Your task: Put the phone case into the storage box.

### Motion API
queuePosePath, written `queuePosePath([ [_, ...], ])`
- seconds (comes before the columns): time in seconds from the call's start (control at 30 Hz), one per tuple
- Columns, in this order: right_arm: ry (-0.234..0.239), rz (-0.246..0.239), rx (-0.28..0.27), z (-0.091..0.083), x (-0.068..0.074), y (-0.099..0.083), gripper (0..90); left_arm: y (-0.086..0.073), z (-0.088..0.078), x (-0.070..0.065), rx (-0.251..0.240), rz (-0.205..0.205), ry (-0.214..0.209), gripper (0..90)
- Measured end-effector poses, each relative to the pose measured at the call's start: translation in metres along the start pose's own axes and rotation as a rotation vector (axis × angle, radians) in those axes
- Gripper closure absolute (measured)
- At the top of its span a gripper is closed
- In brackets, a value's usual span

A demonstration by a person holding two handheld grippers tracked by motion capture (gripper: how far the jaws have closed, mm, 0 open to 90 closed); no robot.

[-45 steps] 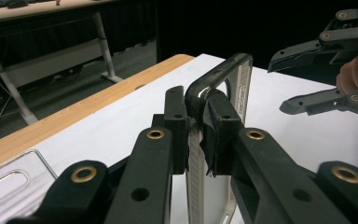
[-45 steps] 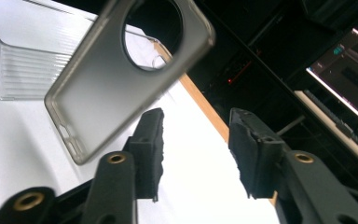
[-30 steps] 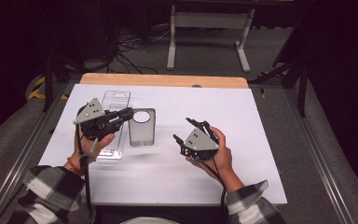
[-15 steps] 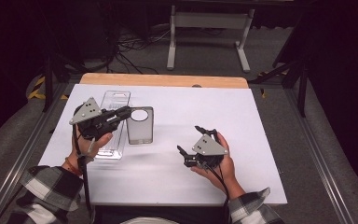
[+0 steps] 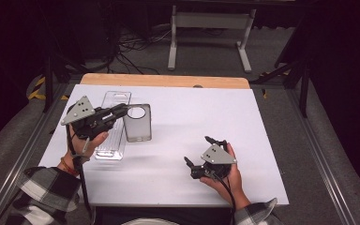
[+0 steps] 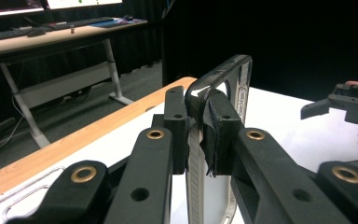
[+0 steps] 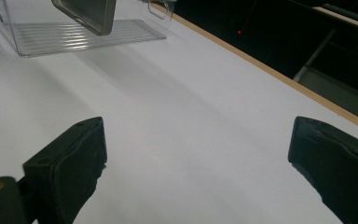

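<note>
The right gripper (image 5: 201,152) has been drawn back, jaws wide and empty, while a phone case (image 5: 137,123) is pinched above the counter (image 5: 262,140) by the left gripper (image 5: 119,111) and could slip from so thin an edge.

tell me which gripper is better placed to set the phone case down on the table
Left. The left gripper is already shut on the phone case's edge, holding it beside the clear plastic tray. The right gripper is open, holds nothing, and sits well away over bare white table.
</note>
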State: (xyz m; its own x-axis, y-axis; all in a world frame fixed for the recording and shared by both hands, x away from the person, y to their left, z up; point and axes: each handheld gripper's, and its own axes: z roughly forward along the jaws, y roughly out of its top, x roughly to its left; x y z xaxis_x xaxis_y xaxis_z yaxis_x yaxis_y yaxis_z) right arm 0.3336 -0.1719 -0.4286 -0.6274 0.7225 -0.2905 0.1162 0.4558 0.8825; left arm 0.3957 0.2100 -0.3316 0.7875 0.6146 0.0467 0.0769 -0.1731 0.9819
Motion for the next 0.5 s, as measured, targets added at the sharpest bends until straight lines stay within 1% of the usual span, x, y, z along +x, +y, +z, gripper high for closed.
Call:
queuePosePath([
  [0.17, -0.008, -0.001, 0.011, -0.005, 0.003, -0.005, 4.9, 0.002, -0.005, 0.004, -0.019, -0.005, 0.004, 81.2],
  [0.2, -0.006, -0.002, 0.014, -0.006, 0.003, -0.005, 5.0, 0.004, -0.008, 0.005, -0.02, -0.003, 0.006, 81.1],
  [0.23, -0.008, -0.004, 0.017, -0.006, 0.003, -0.006, 5.1, 0.004, -0.009, 0.006, -0.033, -0.006, 0.007, 81.1],
  [0.27, -0.011, -0.006, 0.02, -0.006, 0.003, -0.006, 5.1, 0.005, -0.011, 0.007, -0.033, -0.003, -0.003, 81.1],
  [0.3, -0.01, -0.008, 0.022, -0.007, 0.003, -0.006, 5.1, 0.005, -0.012, 0.008, -0.045, -0.01, -0.007, 81.1],
  [0.37, -0.012, -0.009, 0.021, -0.007, 0.002, -0.006, 5.3, 0.006, -0.014, 0.009, -0.042, -0.005, -0.005, 81.1],
  [0.4, -0.017, -0.003, 0.018, -0.007, 0.001, -0.007, 5.4, 0.006, -0.014, 0.009, -0.049, -0.003, 0.001, 81.1],
  [0.43, -0.015, -0.002, 0.018, -0.007, 0.0, -0.007, 5.4, 0.006, -0.015, 0.01, -0.047, -0.005, -0.003, 81.1],
  [0.5, -0.023, 0.002, 0.017, -0.007, -0.003, -0.007, 5.6, 0.006, -0.016, 0.013, -0.052, -0.006, 0.007, 81.1],
])
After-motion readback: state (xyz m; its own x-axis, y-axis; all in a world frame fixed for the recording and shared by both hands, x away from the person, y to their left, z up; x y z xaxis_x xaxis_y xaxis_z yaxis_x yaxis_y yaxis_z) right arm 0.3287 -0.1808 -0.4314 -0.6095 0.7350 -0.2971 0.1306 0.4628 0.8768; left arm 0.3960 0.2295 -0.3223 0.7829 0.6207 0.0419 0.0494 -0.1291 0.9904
